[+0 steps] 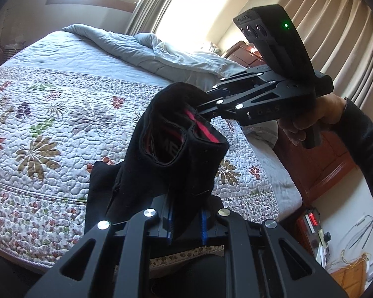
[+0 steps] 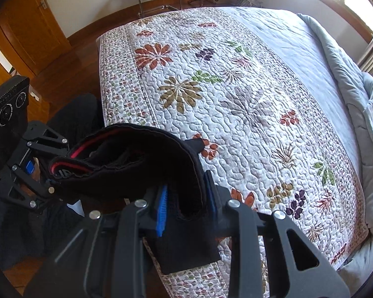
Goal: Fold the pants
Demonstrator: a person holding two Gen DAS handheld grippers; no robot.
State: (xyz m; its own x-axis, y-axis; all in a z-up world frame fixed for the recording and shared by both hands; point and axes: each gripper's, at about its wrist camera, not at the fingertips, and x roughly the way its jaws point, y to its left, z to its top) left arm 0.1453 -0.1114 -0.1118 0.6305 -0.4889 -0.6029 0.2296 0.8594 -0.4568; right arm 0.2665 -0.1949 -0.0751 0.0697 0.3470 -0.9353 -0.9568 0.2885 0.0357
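pants [image 1: 176, 149]: black, held off the quilt [image 1: 49, 114], waistband strung between both grippers
L gripper [image 1: 186, 226]: clamped on waistband
R gripper [image 2: 186, 206]: clamped on waistband, at L's 1 o'clock
axis: waistband runs L→R; both equally near

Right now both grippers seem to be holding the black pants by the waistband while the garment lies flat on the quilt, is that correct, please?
Not quite. Both the left gripper and the right gripper do clamp the waistband of the black pants, but the garment is lifted, hanging above the floral quilt rather than lying flat, as the left wrist view shows.
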